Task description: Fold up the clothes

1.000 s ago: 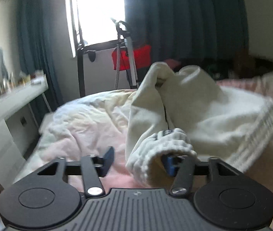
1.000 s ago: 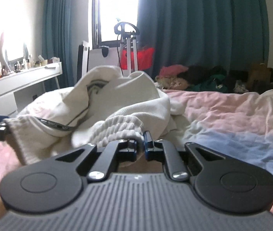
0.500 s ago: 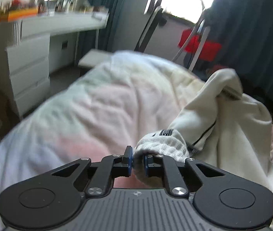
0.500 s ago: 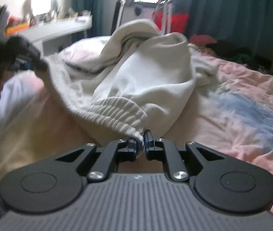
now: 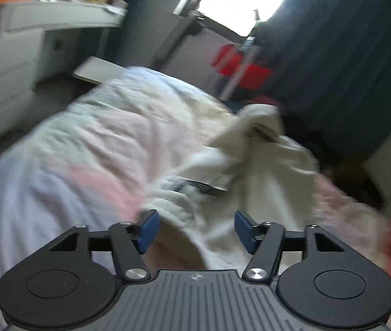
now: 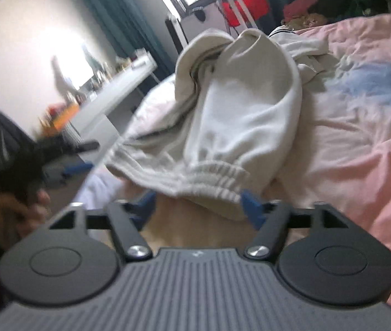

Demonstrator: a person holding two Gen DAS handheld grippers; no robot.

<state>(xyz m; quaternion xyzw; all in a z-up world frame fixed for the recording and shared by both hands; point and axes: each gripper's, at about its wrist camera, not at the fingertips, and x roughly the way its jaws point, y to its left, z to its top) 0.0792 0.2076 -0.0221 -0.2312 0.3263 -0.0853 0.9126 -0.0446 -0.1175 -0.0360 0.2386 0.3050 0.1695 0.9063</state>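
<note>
A cream-white garment (image 6: 239, 115) with ribbed cuffs and a dark zip lies heaped on the bed. In the left wrist view the garment (image 5: 250, 171) slopes away from my left gripper (image 5: 195, 230). Its jaws are opening, and a ribbed cuff (image 5: 178, 209) sits loose between the blue pads without being pressed. In the right wrist view my right gripper (image 6: 198, 207) is opening too; the ribbed hem (image 6: 217, 182) hangs just over the gap, free of the pads. The other gripper (image 6: 65, 149) shows blurred at the left, held in a hand.
A pastel pink, white and blue duvet (image 6: 361, 138) covers the bed. A white dresser (image 5: 5, 63) with clutter stands to the left. A red bag on a stand (image 5: 239, 66) sits by the window, with dark curtains (image 5: 347, 55) behind and more clothes (image 6: 319, 8) piled beyond.
Both grippers were shut on ribbed cuffs half a second ago; now both stand wide and the cloth has dropped free. Both views have rolled, and the garment has slumped lower onto the bed.
</note>
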